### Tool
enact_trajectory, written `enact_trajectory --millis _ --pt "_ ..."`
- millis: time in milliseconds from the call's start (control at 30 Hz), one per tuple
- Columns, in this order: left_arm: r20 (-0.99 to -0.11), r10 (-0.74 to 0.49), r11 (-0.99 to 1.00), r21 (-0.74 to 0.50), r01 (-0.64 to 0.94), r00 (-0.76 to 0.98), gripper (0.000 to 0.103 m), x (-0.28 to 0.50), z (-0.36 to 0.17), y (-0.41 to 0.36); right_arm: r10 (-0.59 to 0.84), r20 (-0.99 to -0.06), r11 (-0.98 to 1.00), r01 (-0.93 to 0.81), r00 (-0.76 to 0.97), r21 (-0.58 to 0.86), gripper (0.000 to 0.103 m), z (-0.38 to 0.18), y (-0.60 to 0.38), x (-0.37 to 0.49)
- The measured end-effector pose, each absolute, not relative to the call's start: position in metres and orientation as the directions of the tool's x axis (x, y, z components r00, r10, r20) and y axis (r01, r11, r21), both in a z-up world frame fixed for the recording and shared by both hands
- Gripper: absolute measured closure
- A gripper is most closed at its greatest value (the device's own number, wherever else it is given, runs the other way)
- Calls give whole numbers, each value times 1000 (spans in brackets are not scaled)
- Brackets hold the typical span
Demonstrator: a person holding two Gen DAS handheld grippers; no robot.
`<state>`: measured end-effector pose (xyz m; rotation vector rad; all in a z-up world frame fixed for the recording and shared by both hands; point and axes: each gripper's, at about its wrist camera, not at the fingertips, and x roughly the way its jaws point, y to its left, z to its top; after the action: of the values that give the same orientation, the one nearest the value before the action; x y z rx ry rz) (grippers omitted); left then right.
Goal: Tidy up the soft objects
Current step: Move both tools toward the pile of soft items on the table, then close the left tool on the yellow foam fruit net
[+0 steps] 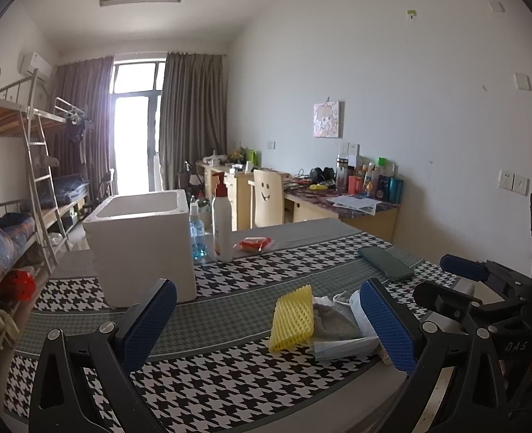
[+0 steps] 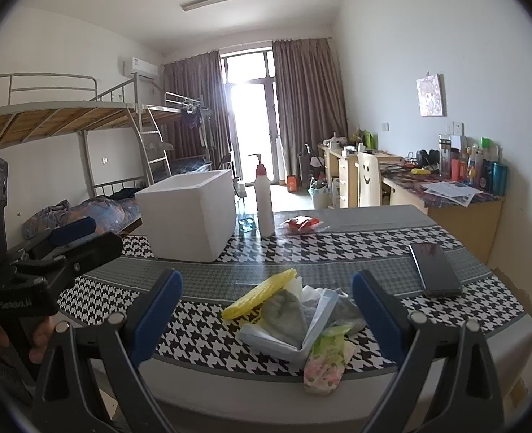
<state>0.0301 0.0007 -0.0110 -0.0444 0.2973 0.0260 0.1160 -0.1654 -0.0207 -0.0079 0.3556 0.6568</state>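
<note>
A small heap of soft things lies on the houndstooth tablecloth (image 2: 338, 245) near the front edge. It holds a yellow foam net (image 2: 258, 294), a grey sock (image 2: 284, 310), a pale blue face mask (image 2: 277, 341) and a floral cloth (image 2: 325, 357) that hangs over the edge. My right gripper (image 2: 267, 278) is open, its blue pads on either side of the heap and short of it. In the left wrist view the yellow foam net (image 1: 291, 321) and grey sock (image 1: 332, 321) lie between the open fingers of my left gripper (image 1: 267, 285), nearer the right pad. Nothing is held.
A white foam box (image 1: 139, 245) with an open top stands at the back left of the table. A pump bottle (image 2: 264, 198), a blue spray bottle (image 1: 197, 234) and a red packet (image 2: 300, 224) are beside it. A dark phone (image 2: 435, 269) lies at the right. Bunk beds and desks stand beyond.
</note>
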Motion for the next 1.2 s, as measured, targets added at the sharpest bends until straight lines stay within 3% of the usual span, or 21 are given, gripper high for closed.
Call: enact_trajectory --millis 1200 --pt "-544 -26 998 32 51 839 3 122 -66 -20 484 -505 863 -486 715 138 6 -58 -169 171"
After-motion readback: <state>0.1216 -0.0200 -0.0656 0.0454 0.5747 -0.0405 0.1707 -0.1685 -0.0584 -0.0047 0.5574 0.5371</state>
